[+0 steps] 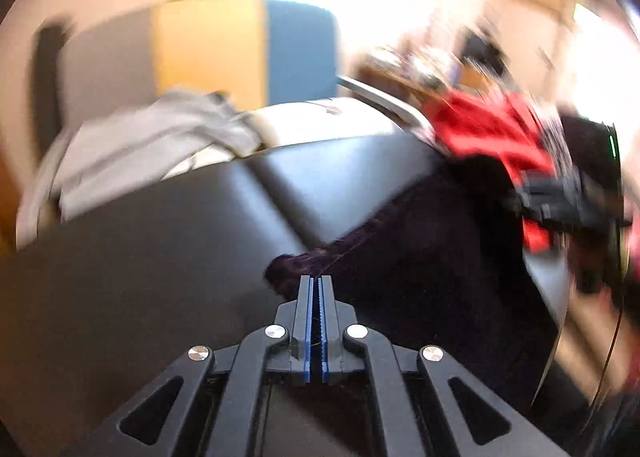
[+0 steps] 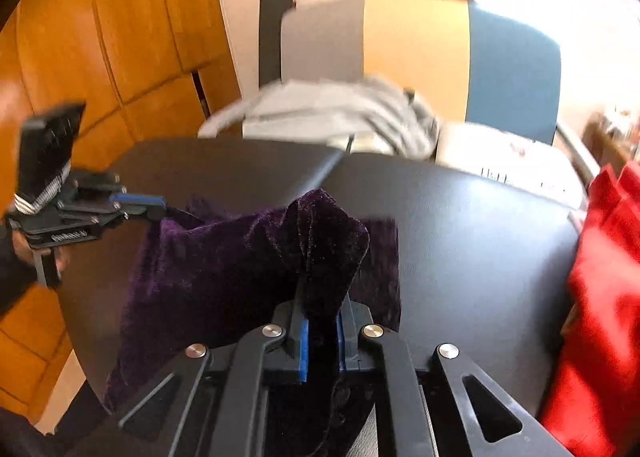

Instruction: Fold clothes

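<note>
A dark purple velvet cloth [image 2: 224, 257] lies on the black table [image 2: 460, 225], lifted along one edge. My right gripper [image 2: 320, 297] is shut on a bunched corner of it, which stands up between the fingers. My left gripper [image 1: 319, 281] is shut on the cloth's other corner [image 1: 296, 261]; it also shows in the right wrist view [image 2: 160, 206] at the cloth's left edge. In the left wrist view the cloth [image 1: 420, 257] stretches to the right toward the right gripper [image 1: 560, 197], which is blurred.
A red garment [image 2: 600, 297] lies at the table's right edge, also seen in the left wrist view [image 1: 492, 129]. A grey garment [image 2: 340, 113] lies behind the table on a chair [image 2: 512, 69] with grey, yellow and blue panels. Wooden cabinets [image 2: 100, 37] stand left.
</note>
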`<state>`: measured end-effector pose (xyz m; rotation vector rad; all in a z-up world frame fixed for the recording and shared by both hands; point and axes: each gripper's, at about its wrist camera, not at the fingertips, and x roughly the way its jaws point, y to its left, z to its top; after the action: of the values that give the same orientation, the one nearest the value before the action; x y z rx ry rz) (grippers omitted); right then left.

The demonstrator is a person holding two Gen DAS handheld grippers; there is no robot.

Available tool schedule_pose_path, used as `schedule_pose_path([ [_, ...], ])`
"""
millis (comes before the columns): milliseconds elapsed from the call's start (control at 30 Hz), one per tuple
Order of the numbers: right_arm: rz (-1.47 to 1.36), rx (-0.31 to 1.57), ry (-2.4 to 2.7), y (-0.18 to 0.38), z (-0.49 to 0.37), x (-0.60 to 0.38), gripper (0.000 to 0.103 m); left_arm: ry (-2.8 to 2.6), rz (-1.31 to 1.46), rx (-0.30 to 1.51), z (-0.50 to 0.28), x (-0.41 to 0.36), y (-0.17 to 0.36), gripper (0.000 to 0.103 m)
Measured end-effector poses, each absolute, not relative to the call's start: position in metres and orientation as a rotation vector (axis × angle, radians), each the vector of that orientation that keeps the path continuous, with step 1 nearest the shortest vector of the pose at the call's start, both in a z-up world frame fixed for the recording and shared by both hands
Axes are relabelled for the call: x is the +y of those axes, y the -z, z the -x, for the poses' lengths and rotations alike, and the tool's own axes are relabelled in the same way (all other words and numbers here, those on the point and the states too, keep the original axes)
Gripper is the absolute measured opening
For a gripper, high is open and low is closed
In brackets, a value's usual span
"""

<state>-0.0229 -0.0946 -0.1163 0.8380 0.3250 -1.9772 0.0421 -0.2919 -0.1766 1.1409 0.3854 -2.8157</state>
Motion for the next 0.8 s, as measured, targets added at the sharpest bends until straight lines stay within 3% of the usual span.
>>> schedule_pose_path([
  [233, -1.046, 0.26, 1.973, 0.194, 0.057, -0.111, 0.01, 2.491, -1.19, 0.642, -0.021, -0.315, 0.236, 0.004],
  [367, -1.084, 0.125, 1.961, 0.196, 0.066, -0.094, 0.013, 2.434, -1.024, 0.792, -0.048, -0.329, 0.221, 0.015],
  [400, -1.092, 0.105, 1.957, 0.196, 0.067, -0.09, 0.02, 2.44, -0.972, 0.799, -0.057, -0.33, 0.211, 0.015],
  [500, -1.074, 0.105, 1.995, 0.182, 0.064, -0.081, 0.037, 2.529, -0.908, 0.714, -0.07, -0.31, 0.186, 0.019],
  [700, -0.91, 0.122, 1.976, 0.138, 0.024, -0.069, 0.04, 2.643, -1.025, 0.536, -0.04, -0.26, 0.184, 0.025],
  [800, -0.871, 0.216, 1.864, 0.136, -0.01, -0.08, 0.047, 2.617, -1.077, 0.509, -0.023, -0.247, 0.199, 0.034],
])
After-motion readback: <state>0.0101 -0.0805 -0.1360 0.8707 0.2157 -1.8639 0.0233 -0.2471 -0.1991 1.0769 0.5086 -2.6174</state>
